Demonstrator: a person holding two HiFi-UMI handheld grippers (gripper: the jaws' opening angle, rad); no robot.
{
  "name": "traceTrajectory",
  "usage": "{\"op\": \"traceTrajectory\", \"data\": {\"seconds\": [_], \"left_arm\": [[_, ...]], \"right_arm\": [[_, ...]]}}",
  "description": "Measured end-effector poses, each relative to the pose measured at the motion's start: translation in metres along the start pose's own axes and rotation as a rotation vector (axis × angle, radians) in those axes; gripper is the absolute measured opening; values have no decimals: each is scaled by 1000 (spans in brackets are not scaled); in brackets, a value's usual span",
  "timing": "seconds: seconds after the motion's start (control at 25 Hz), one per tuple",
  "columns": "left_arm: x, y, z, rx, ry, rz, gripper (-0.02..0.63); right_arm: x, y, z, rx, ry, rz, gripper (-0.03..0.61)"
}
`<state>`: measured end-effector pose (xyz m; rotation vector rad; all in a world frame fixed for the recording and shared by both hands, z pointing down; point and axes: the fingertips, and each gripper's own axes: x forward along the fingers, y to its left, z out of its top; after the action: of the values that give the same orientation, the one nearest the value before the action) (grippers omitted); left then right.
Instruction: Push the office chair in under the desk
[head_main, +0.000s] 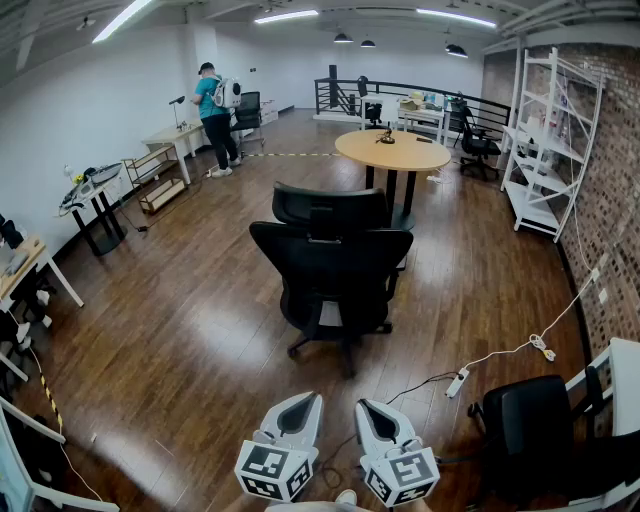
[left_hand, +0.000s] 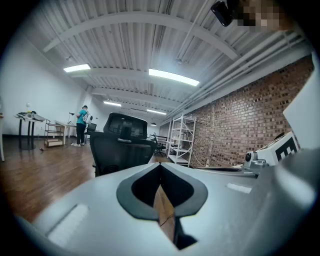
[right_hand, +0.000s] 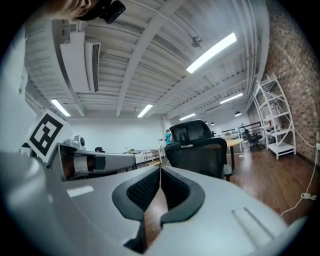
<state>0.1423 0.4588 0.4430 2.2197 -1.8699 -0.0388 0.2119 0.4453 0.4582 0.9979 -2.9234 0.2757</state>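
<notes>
While the office chair (head_main: 335, 265) is seen at 12 o'clock, the left gripper (head_main: 300, 405) and right gripper (head_main: 372, 410) are held with jaws together.

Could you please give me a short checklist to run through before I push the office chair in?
1. Left gripper free: ok, jaws together with nothing between them.
2. Right gripper free: ok, jaws together with nothing between them.
3. Contact with the office chair: not ok, both grippers are short of its backrest.
4. Chair lined up: ok, its backrest faces us and the round table stands right beyond it.
5. Floor by the path: cannot tell, the power strip lies to the right and its cable runs toward the grippers.
6. Bystander: ok, the person is far off by the left wall.
</notes>
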Motion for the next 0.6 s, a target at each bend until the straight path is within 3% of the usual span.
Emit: {"op": "traceTrajectory", "data": {"seconds": [0.4, 0.6], "left_arm": [[15, 4, -10, -26, 3, 83, 17], [34, 6, -8, -20, 3, 78, 17]], "right_arm": [[1, -29, 1, -1, -4, 39, 0], [10, -43, -2, 1, 8, 35, 0]]}}
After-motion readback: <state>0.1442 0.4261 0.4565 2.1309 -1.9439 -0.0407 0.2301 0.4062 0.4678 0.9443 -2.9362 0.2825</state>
